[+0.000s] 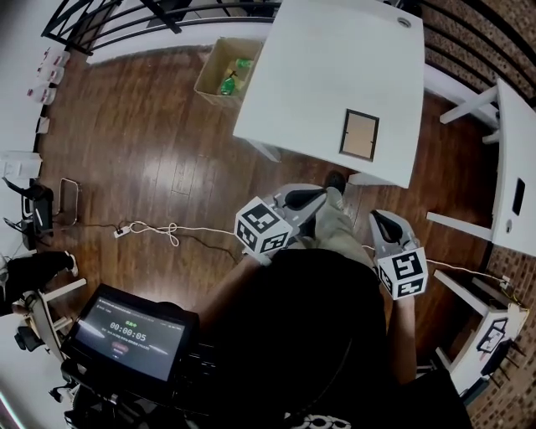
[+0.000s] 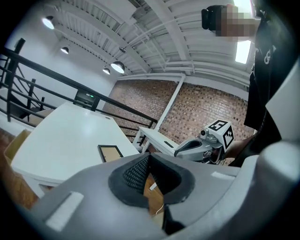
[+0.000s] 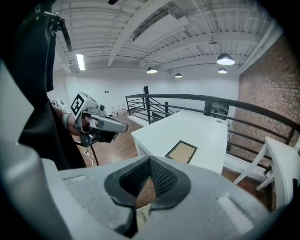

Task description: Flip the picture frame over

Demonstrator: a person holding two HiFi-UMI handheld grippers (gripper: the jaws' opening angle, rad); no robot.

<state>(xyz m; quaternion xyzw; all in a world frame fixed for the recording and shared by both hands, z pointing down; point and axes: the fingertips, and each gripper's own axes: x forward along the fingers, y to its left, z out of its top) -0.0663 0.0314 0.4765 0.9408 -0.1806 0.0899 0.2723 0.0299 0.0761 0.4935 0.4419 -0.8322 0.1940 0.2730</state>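
Dark-rimmed picture frame (image 1: 359, 134) on the table (image 1: 327, 75) looks light but breakable, so, left gripper (image 1: 318, 195) and right gripper (image 1: 378, 217) both closed empty, I'd pinch its near edge.

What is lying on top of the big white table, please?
Only the picture frame, flat near the front edge of the table, and a small round fitting at a far corner. The frame's underside is covered.

Bright ceiling lamps (image 3: 225, 59), fisheye edges, sharp
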